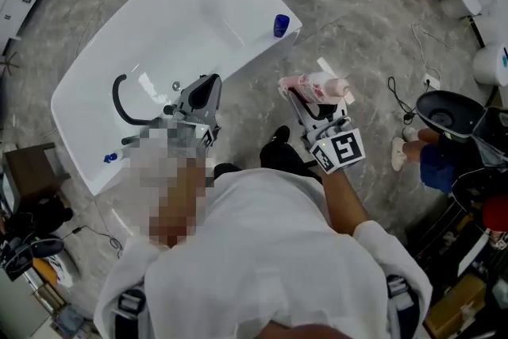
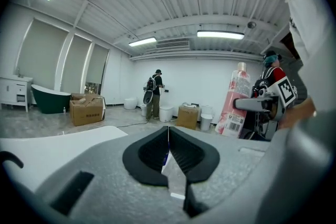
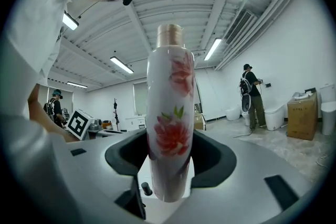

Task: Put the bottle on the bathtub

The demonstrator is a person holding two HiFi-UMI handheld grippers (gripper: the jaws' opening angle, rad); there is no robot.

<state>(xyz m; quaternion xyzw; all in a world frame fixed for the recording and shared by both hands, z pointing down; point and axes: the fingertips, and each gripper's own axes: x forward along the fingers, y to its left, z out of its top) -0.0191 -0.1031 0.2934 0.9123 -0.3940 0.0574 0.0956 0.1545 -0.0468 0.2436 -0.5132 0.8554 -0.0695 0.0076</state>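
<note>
Two grippers are held up. The right gripper [image 3: 169,162] squeezes a white plastic bottle with pink flowers and a tan cap [image 1: 319,86]. The bottle is in the air beside the big white bathtub [image 1: 182,12], over the grey stone floor [image 1: 357,4]. The left gripper [image 2: 168,157] is pinched closed with nothing in it, above the bathtub's edge.

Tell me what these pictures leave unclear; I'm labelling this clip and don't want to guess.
Head view: the blue item on the bathtub rim is too small to identify.
Left gripper view: print on the bottle is too small to read.
Head view: one end of the black hose is hidden behind the left hand-held gripper.
</note>
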